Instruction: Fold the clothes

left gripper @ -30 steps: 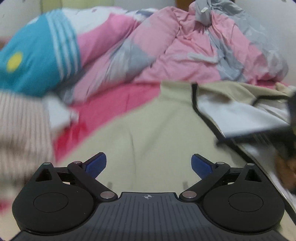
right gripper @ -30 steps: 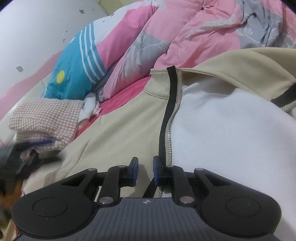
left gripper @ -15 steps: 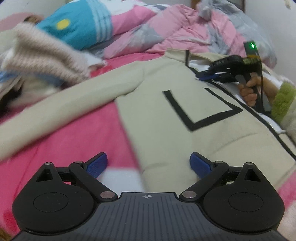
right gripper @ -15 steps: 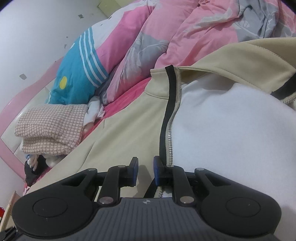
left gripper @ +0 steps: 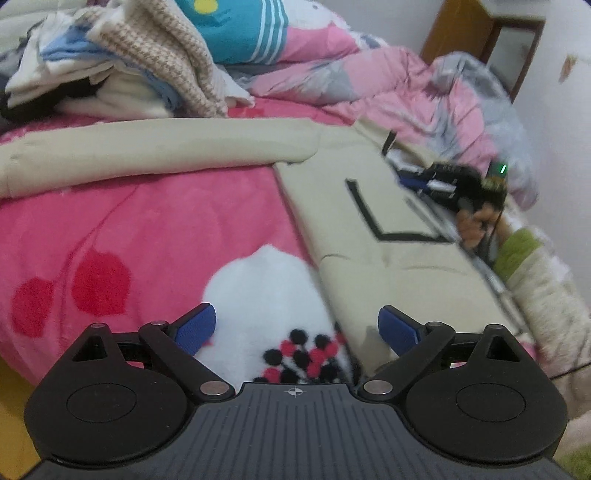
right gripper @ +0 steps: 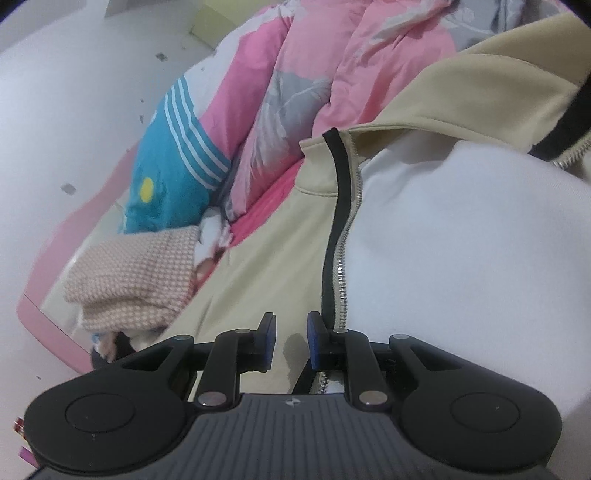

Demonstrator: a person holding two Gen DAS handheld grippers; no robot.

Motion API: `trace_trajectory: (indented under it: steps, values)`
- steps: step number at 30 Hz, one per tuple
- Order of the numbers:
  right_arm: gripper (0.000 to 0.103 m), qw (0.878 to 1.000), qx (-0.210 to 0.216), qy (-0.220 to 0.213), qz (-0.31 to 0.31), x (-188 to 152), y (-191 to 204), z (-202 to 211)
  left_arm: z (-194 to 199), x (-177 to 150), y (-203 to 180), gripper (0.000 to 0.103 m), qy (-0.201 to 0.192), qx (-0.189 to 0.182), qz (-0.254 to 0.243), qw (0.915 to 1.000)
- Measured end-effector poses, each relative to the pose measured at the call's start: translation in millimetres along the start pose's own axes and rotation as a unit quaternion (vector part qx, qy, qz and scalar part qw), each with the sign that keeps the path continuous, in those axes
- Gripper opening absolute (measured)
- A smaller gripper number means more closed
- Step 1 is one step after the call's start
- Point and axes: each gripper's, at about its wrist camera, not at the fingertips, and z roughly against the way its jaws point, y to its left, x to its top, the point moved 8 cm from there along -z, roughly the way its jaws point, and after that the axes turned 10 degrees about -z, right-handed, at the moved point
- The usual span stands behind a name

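A beige zip jacket (left gripper: pixel 369 206) with black trim lies spread on the pink bed, one sleeve (left gripper: pixel 147 155) stretched out to the left. My left gripper (left gripper: pixel 297 325) hovers open and holds nothing. It is over the jacket's lower left edge and a white patch of the blanket (left gripper: pixel 258 288). My right gripper (right gripper: pixel 291 341) sits at the zipper edge (right gripper: pixel 341 236) below the collar. Its jaws stand a narrow gap apart with beige fabric between them. The white lining (right gripper: pixel 461 240) shows to its right. The left wrist view shows the right gripper (left gripper: pixel 424 181) low over the jacket's chest.
A pile of folded clothes (left gripper: pixel 122 62) topped by a checked knit sits at the back left. A pink and grey quilt (left gripper: pixel 424 92) and a blue striped pillow (right gripper: pixel 173 162) lie behind the jacket. A person's hand (left gripper: pixel 476 221) and green sleeve (left gripper: pixel 517 251) are at the right. A wooden frame (left gripper: pixel 480 33) stands by the wall.
My left gripper has pulled back from the jacket's chest to its lower edge near the front of the bed, staying open. The right gripper kept its place and narrow gap, rolling slightly.
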Motion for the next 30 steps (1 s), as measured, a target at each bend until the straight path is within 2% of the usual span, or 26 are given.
trace_trajectory:
  steps: [3, 6, 8, 9, 10, 13, 15, 16, 20, 21, 23, 28, 30]
  values:
    - [0.02, 1.0, -0.029, -0.007, -0.003, -6.2, 11.2, 15.0, -3.8, -0.6, -0.1, 0.088, -0.015, -0.024, 0.015, 0.9995]
    - [0.021, 0.998, -0.033, -0.006, 0.052, -39.5, 52.1, 46.1, -5.3, 2.0, -5.1, 0.079, -0.03, -0.04, 0.001, 0.9987]
    - [0.021, 0.995, -0.037, 0.002, 0.096, -77.2, 79.5, 65.8, -5.2, 1.5, -6.9, 0.071, -0.044, -0.056, -0.001, 0.9975]
    - [0.021, 0.992, -0.04, 0.008, 0.117, -96.8, 90.7, 73.9, -6.6, -0.4, -6.4, 0.064, -0.045, -0.06, 0.003, 0.9972]
    - [0.021, 0.988, -0.054, 0.016, 0.144, -120.7, 99.9, 82.2, -8.0, -3.0, -5.7, 0.058, -0.044, -0.06, 0.004, 0.9972]
    - [0.021, 0.974, -0.116, 0.032, 0.192, -183.1, 105.4, 102.2, -5.4, -9.8, -3.5, 0.053, -0.055, -0.057, -0.008, 0.9968]
    - [0.022, 0.967, -0.15, 0.026, 0.205, -214.7, 103.2, 118.6, 0.2, -14.5, -0.9, 0.051, -0.062, -0.058, -0.011, 0.9964]
    - [0.025, 0.967, -0.153, 0.017, 0.205, -226.9, 106.5, 130.1, 4.4, -16.9, 1.2, 0.051, -0.064, -0.059, -0.009, 0.9962]
    - [0.027, 0.973, -0.151, -0.02, 0.171, -265.8, 117.4, 178.5, 22.3, -29.5, 12.3, 0.051, -0.067, -0.059, 0.0, 0.996]
    - [0.028, 0.974, -0.154, -0.029, 0.162, -271.9, 118.1, 188.5, 25.8, -32.6, 14.7, 0.052, -0.067, -0.06, 0.003, 0.996]
    - [0.037, 0.975, -0.163, -0.048, 0.144, -282.9, 118.8, 207.9, 31.9, -35.3, 17.2, 0.053, -0.07, -0.062, 0.005, 0.9956]
    - [0.038, 0.976, -0.171, -0.083, 0.109, -288.6, 111.3, 239.0, 47.3, -38.6, 12.5, 0.065, -0.108, -0.062, -0.002, 0.9922]
    - [0.038, 0.976, -0.168, -0.092, 0.101, -289.6, 109.2, 247.6, 48.6, -43.7, 5.5, 0.066, -0.112, -0.074, -0.007, 0.9909]
